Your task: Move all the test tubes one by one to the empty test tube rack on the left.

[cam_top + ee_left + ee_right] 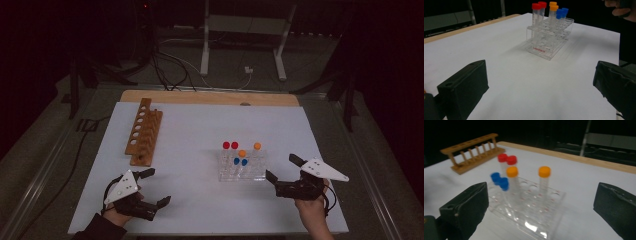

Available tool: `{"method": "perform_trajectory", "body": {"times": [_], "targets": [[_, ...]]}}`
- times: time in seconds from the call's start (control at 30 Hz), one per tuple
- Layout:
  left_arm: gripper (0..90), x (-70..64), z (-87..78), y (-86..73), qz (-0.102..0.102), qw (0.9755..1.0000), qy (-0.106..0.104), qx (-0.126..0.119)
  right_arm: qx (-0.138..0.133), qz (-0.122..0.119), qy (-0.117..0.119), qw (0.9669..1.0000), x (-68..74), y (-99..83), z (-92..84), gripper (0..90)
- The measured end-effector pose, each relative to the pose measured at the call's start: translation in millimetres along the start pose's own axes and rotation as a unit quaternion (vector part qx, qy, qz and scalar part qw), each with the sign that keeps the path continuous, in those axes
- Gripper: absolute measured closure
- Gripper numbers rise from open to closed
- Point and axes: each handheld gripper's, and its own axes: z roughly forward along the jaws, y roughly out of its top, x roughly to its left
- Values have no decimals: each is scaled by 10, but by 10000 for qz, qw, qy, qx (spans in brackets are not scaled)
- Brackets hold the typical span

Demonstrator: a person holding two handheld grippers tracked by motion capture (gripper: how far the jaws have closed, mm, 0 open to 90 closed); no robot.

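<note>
Standing on the white table (190,200) is a clear plastic rack (242,172), and this rack is the thing to find everything else by. Six tubes stand up straight in it. Two have red caps (230,145), two have orange caps (249,149) and two have blue caps (240,161). In the high view the red ones are at the far left corner of the rack, the blue ones are in front of them, and the orange ones are more toward the middle and right.

The right gripper (283,173) is just to the right of the rack, near its front corner, but not touching it. Its jaws are spread wide apart with nothing between them. A hand (311,202) holds it from below. In the right gripper view the rack (529,207) sits close, between the two black jaws, and looks a bit blurry.

The left gripper (155,187) is well to the left of the rack and nearer the front edge of the table. Its jaws are spread wide too, and hold nothing. In the left gripper view the rack (550,37) is far off across the bare white top.

A wooden rack (144,131) with a row of round holes lies well to the left of the clear rack, farther back on the table. Its holes look empty.
</note>
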Motion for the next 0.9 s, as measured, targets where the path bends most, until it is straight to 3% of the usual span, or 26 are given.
{"method": "perform_trajectory", "body": {"times": [0.17,0.37,0.57,0.6,0.7,0.9], "targets": [[5,-2,1,0,0,10000,-7,-1,-76,-3,124,9999,71,90,75,0],[5,-4,-5,-2,-2,10000,3,-18,137,-25,417,9990,151,101,263,0],[5,-7,-4,-1,0,10000,-7,-11,290,-54,514,9982,199,84,364,8],[5,-8,-4,0,13,10000,-1,-9,343,-97,399,9986,226,72,387,45],[5,-5,-3,0,-11,10000,-14,-19,491,-103,377,9980,249,55,420,82],[5,-2,-1,-3,-28,10000,-50,6,1003,-174,374,9941,295,8,509,223]]}}
